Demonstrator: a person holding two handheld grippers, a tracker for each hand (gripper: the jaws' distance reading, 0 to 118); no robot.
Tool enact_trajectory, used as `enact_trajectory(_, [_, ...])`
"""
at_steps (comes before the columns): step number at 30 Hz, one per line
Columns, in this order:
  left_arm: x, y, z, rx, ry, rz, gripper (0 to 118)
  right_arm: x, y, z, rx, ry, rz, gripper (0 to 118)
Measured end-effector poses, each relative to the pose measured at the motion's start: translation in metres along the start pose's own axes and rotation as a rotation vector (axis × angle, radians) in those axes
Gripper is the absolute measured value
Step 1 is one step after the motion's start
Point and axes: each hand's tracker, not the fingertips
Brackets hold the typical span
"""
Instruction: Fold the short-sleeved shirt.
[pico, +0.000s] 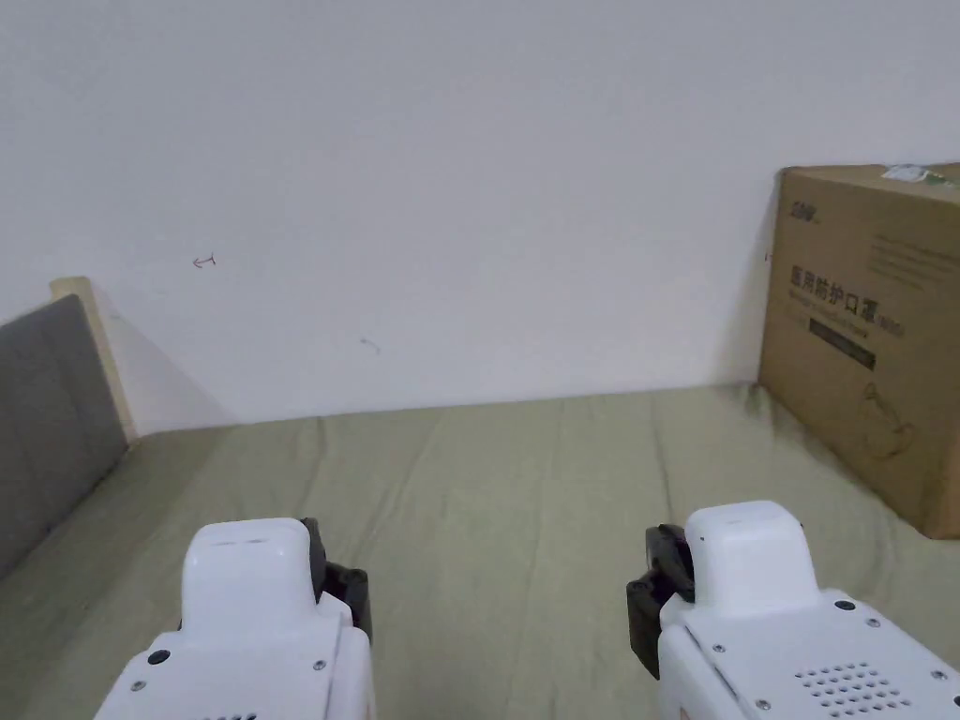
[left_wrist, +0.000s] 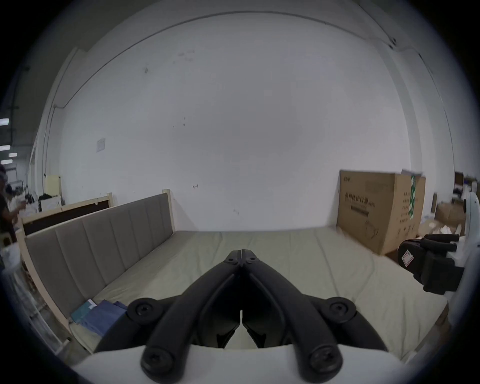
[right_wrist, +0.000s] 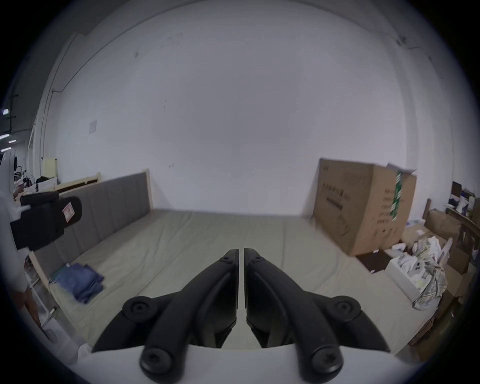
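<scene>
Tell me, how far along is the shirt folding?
Looks barely begun. Done: nothing I can confirm, though folded blue clothes lie by the grey headboard. In hand: nothing; the left claw is shut on air and the right claw nearly so, both above the bare green sheet. Left: fetching a shirt, perhaps from the pile past the cardboard box, then all the folding.

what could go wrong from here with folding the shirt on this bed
No shirt lies on the olive sheet ahead; the nearest cloth is the folded blue pile by the headboard, so the wrong garment could get picked. The left gripper and right gripper have jaws together, so both must open before grasping.
</scene>
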Motion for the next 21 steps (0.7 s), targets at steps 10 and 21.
enact_trajectory(10, [0.004,0.005,0.016,0.056,-0.023,-0.058,0,-0.007,0.008,0.018,0.128,-0.027,0.025,5])
enact_trajectory(21, [-0.003,0.002,0.015,0.037,0.047,-0.051,102,-0.002,0.006,0.009,0.085,-0.034,-0.034,85])
